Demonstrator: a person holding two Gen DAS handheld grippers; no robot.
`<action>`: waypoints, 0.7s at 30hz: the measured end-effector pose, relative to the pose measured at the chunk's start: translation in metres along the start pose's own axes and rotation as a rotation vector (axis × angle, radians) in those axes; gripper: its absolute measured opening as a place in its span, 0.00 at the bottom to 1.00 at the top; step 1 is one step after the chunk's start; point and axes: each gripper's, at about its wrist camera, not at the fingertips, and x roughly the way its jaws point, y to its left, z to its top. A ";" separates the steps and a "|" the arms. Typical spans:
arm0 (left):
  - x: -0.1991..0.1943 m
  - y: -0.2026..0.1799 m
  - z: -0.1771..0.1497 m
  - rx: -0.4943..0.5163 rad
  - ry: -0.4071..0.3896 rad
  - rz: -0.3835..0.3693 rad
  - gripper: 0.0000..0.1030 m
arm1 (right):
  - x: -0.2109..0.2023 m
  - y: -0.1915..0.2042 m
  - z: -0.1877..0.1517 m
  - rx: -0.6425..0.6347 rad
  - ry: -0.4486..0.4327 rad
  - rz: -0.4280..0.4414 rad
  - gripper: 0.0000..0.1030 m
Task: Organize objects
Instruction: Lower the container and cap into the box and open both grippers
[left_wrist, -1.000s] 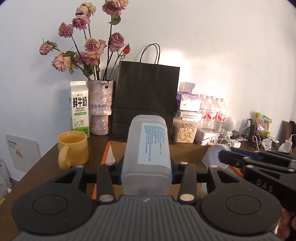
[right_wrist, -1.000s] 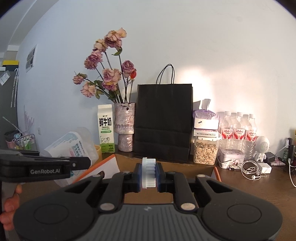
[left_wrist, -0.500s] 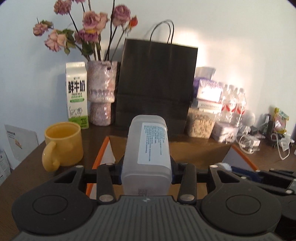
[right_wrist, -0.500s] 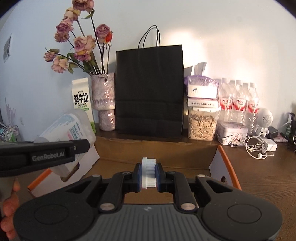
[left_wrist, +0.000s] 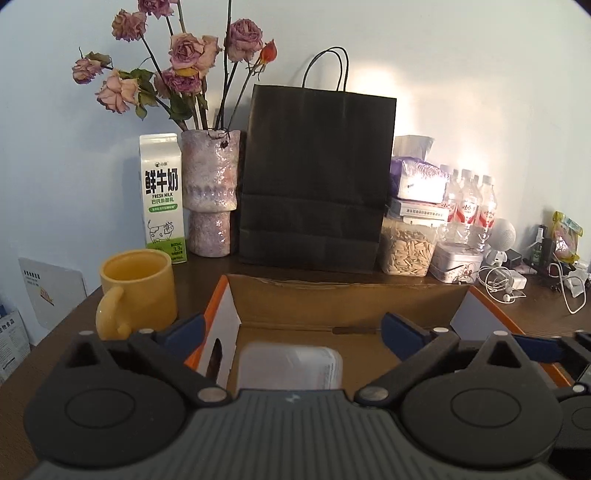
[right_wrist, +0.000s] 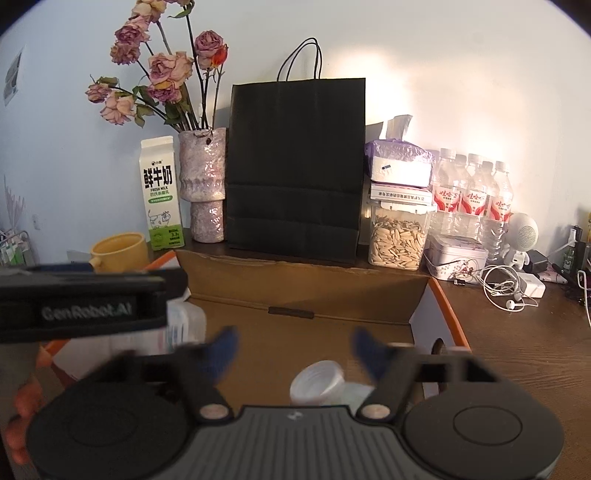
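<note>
Translucent plastic bottle (left_wrist: 290, 365) with white printed label: we find it inside the open cardboard box (left_wrist: 343, 291), low at its left end. White ribbed bottle cap (right_wrist: 317, 382): in the same box, right of the bottle, hollow side showing.

Both grippers point forward and tip down a little. The left gripper (left_wrist: 293, 328) has its two blue-tipped fingers (left_wrist: 402, 334) spread far apart, and its jaws are opening. They press on nothing. In the right wrist view the left gripper (right_wrist: 85, 299) shows from the side as a long black bar, a bit blurry, with the person's hand (right_wrist: 20, 424) under it at the left edge. The right gripper (right_wrist: 295, 350) is also spread wide, and its jaws are opening too. Its blue fingertips (right_wrist: 221, 350) look smeared. Nothing is pinched between them. In the left wrist view a small part of the right gripper (left_wrist: 554, 350) peeks in at the right edge.
</note>
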 end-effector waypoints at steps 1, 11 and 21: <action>-0.001 0.001 0.000 -0.005 -0.001 -0.001 1.00 | -0.001 0.000 0.000 0.000 -0.002 0.000 0.98; 0.000 0.000 -0.002 0.003 0.014 0.006 1.00 | 0.000 -0.001 0.000 0.004 0.007 0.004 1.00; -0.003 0.002 -0.001 -0.003 0.011 0.004 1.00 | -0.003 -0.001 0.000 0.002 0.002 0.007 1.00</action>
